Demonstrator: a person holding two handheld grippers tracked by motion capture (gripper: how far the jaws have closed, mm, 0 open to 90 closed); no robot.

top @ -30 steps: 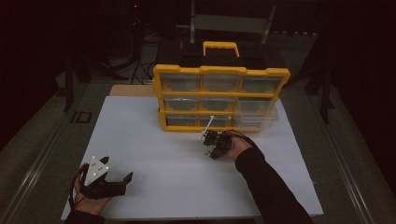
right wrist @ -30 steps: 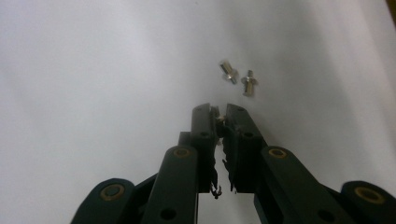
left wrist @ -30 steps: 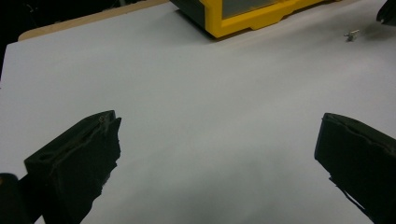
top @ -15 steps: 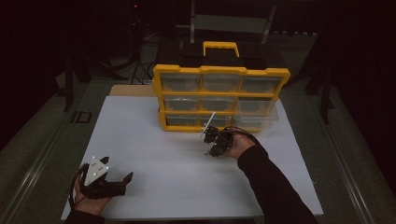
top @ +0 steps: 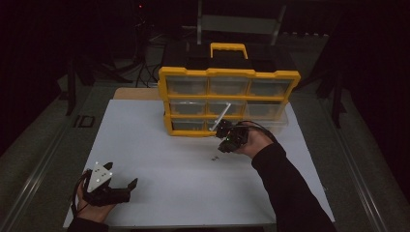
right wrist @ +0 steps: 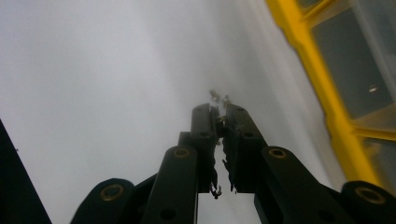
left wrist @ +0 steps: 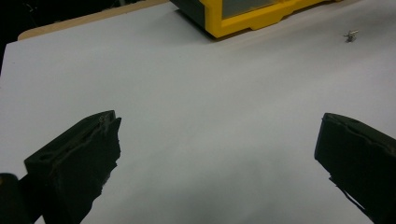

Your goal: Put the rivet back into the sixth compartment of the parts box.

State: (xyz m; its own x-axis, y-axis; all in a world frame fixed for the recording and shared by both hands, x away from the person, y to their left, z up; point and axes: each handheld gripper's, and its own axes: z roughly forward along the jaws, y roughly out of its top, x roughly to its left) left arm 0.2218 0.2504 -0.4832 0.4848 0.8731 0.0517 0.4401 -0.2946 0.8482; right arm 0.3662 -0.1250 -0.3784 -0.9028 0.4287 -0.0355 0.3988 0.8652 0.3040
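Right tool (top: 225,137) shifted toward organizer (top: 227,102), pinching small screw (right wrist: 219,99).

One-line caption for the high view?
Right gripper beside yellow drawer organiser, small metal part on white table; left gripper open.

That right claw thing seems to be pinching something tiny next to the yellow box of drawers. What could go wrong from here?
The right gripper has its jaws nearly closed on a tiny metal part that sticks out past the tips; so slight a hold could let it slip and drop onto the white table.

Another small part lies loose on the table near that hand, where a sleeve might sweep it away.

The gripper works close to the yellow drawer organizer, so it may bump the frame.
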